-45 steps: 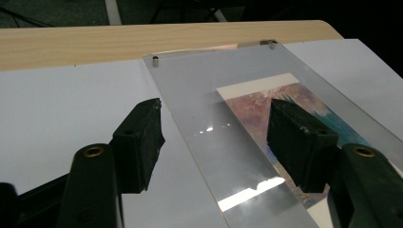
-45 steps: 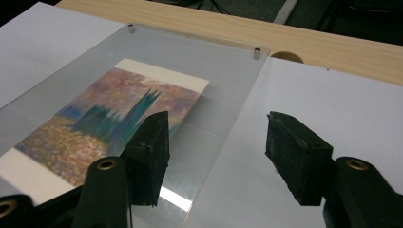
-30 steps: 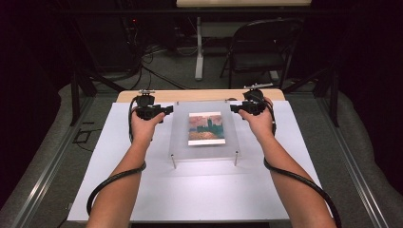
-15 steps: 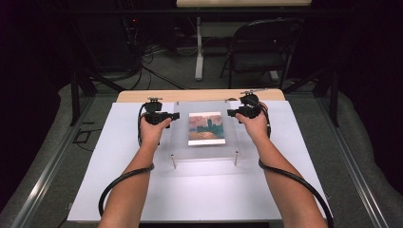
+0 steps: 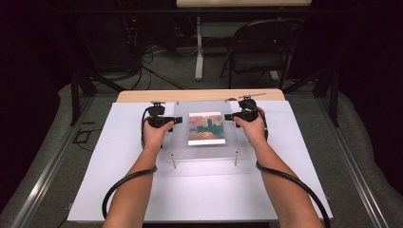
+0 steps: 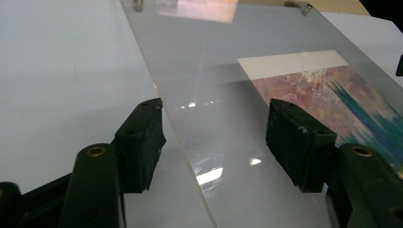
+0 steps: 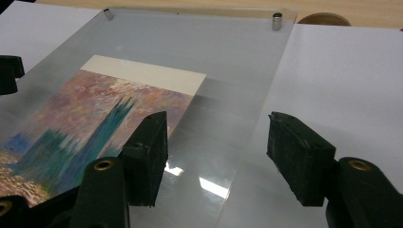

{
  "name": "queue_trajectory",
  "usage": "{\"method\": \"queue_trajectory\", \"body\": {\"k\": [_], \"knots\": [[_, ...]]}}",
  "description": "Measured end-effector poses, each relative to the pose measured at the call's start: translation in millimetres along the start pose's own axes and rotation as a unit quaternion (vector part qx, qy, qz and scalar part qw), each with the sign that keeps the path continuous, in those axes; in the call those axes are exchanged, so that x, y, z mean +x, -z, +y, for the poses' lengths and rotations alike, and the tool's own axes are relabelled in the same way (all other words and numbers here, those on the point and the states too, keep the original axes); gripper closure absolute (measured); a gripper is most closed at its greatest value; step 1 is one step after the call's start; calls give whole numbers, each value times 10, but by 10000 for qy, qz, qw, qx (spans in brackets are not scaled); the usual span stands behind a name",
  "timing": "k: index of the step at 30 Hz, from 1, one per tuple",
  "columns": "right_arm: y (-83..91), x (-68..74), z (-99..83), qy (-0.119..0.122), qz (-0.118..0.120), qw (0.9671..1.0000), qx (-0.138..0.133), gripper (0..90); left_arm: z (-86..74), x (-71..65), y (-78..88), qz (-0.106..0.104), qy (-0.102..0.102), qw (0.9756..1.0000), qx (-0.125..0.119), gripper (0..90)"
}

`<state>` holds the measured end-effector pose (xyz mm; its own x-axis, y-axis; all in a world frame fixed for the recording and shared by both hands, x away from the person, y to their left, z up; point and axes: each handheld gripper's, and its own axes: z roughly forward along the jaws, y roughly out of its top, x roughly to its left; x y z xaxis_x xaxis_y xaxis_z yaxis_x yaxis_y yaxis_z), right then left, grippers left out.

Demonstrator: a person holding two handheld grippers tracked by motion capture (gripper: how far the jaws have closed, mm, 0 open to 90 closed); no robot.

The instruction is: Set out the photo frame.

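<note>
A clear, rectangular acrylic picture frame (image 5: pixel 205 130) lies flat near the far middle of the white sheet-covered table (image 5: pixel 119 190), standing slightly off it on small metal standoff posts (image 5: pixel 174 163) at its corners. Sandwiched under its top pane is a colourful painted print with a cream upper margin (image 5: pixel 206 128), the one thing the frame holds. The left gripper (image 6: pixel 214 135) straddles the frame's left edge with its jaws spread wide, one black pad (image 6: pixel 141 142) over the bare table and the other above the pane, pressing on nothing. The right gripper (image 7: pixel 216 154) mirrors it at the right edge, jaws likewise apart and empty. The frame looks stiff, moderately weighty for its size, and glossy enough to slip; its hard panes probably scratch or chip if knocked. The surest hold is likely on both side edges at once, at mid-length, clear of the posts, with the pads pinching the pane's thickness so it lifts level without twisting.
</note>
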<state>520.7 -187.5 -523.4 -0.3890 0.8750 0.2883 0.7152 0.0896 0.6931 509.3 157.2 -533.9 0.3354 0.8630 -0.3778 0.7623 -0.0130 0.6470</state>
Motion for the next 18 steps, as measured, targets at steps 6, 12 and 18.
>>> {"method": "queue_trajectory", "body": {"k": [6, 12, 18], "knots": [[-48, 29, -7, -22, 106, 9999, 93, 385, -11, -4, -33, -111, 63, 9999, 94, 369], [-79, 37, -14, -8, 113, 9998, 155, 372, -27, -8, -69, -120, 92, 9997, 174, 350], [-104, -14, -29, -212, 235, 9992, 232, 369, -35, 23, -84, -234, 219, 9993, 188, 334]]}}
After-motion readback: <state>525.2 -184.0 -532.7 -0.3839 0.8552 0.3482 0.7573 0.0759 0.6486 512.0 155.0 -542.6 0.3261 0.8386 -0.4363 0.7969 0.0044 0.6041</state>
